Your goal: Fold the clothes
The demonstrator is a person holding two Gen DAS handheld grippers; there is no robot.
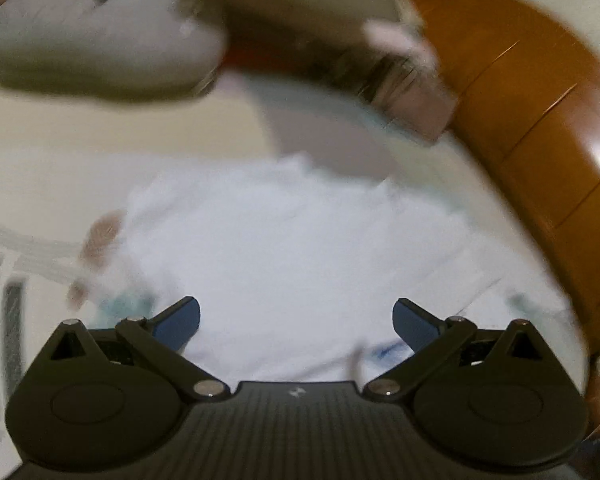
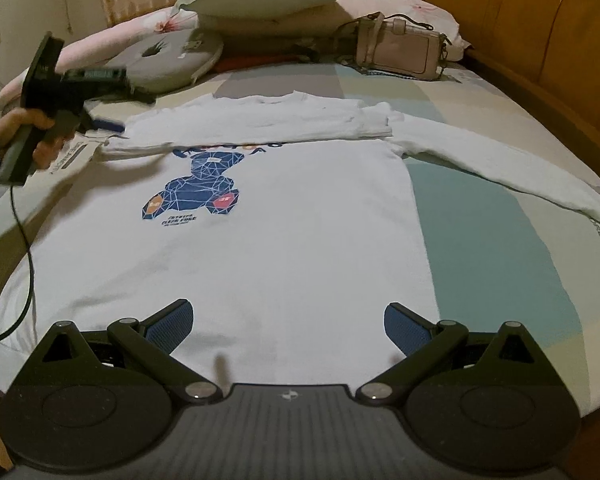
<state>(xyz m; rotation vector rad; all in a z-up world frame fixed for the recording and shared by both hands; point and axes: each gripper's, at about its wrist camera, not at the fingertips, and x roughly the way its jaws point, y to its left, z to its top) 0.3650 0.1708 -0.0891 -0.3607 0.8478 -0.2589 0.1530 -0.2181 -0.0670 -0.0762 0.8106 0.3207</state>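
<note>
Blue-tipped right gripper (image 2: 287, 326) is hovering jaws apart, gripping nothing, over the hem of the white sweatshirt (image 2: 284, 248) that is lying flat on the bed (image 2: 496, 240), one sleeve (image 2: 260, 124) folded across the chest, the other (image 2: 500, 160) trailing out. Left gripper (image 1: 296, 320), equally spread and empty, is hanging by that folded sleeve's shoulder.

Right wrist view looks up the bed (image 2: 480, 216) from its foot; left wrist view hovers close over the shared white sweatshirt (image 1: 300, 248), blurred.
</note>
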